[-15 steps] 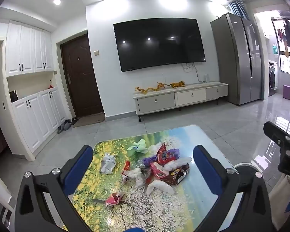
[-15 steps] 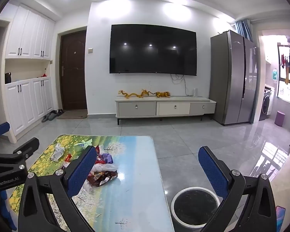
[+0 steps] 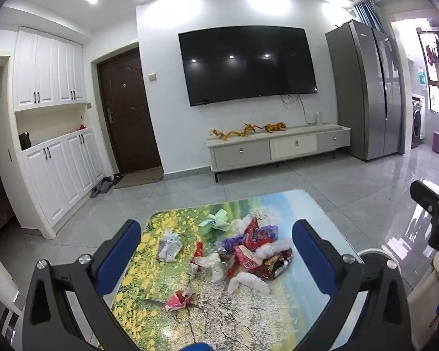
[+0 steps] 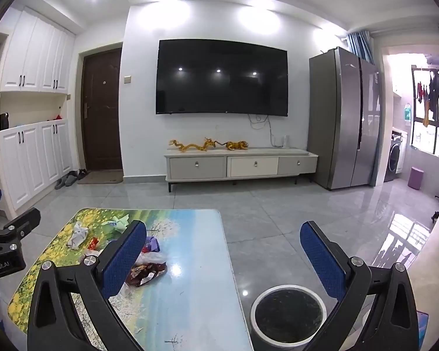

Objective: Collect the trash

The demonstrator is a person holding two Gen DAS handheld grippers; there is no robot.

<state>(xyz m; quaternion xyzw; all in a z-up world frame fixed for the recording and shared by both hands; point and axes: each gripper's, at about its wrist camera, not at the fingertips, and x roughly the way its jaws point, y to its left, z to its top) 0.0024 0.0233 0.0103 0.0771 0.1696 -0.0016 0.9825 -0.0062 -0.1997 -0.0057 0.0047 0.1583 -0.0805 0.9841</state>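
- L tool (image 3: 216,259) wide open, empty, above wrapper pile (image 3: 248,251) on surface (image 3: 295,301)
- R tool (image 4: 222,257) wide open, empty; trash bin (image 4: 288,313) on floor beside surface

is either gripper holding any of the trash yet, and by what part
Nothing is held. The left gripper and right gripper are both wide open with nothing between their pads; the wrappers all lie on the table.
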